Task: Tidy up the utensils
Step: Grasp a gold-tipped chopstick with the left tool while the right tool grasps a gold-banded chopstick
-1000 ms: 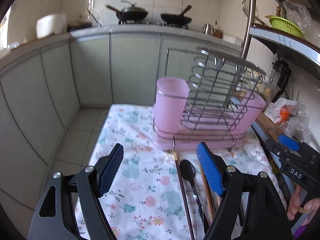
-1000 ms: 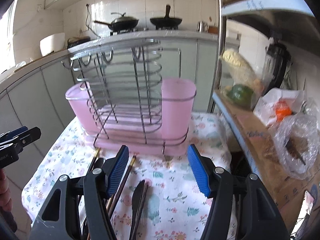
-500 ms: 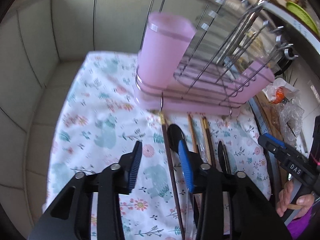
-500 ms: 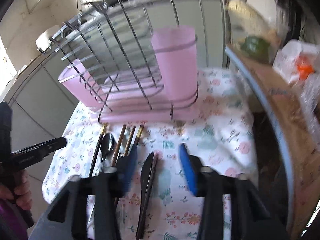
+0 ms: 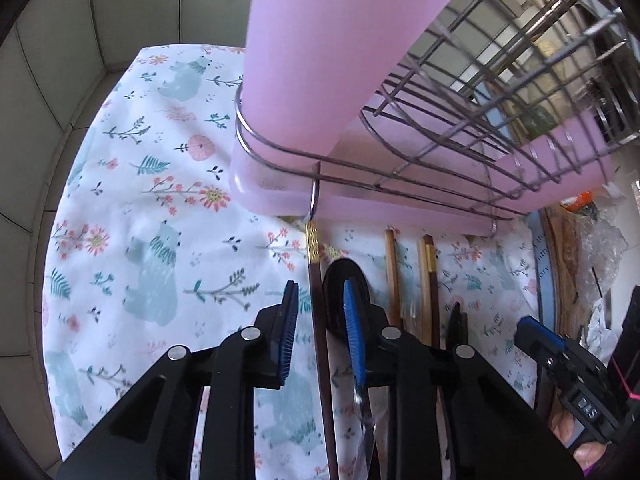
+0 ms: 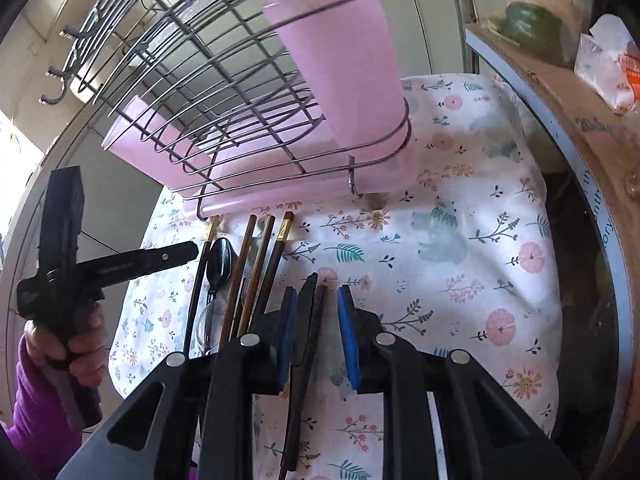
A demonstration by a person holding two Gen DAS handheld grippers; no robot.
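Note:
Utensils lie in a row on the floral cloth in front of a wire dish rack with a pink utensil cup [image 5: 320, 56] [image 6: 340, 52]. My left gripper [image 5: 320, 312] is open, lowered over a dark chopstick [image 5: 320, 320] that runs between its fingers; a black spoon [image 5: 336, 280] lies just right of it, partly behind the right finger. Brown chopsticks [image 5: 392, 272] lie further right. My right gripper [image 6: 318, 316] is open, straddling a black knife [image 6: 306, 320] and a dark chopstick beside it. The left gripper [image 6: 176, 256] shows in the right wrist view above the spoon [image 6: 220, 264].
The pink drip tray [image 5: 400, 208] and wire rack [image 6: 200, 92] stand close ahead. A wooden shelf [image 6: 580, 128] with bags and vegetables runs along the right. The cloth-covered table [image 5: 140, 200] drops off at the left towards tiled cabinet fronts.
Both grippers have moved forward and down towards the utensils and narrowed their opening. The left now straddles the dark chopstick; the right straddles the black knife.

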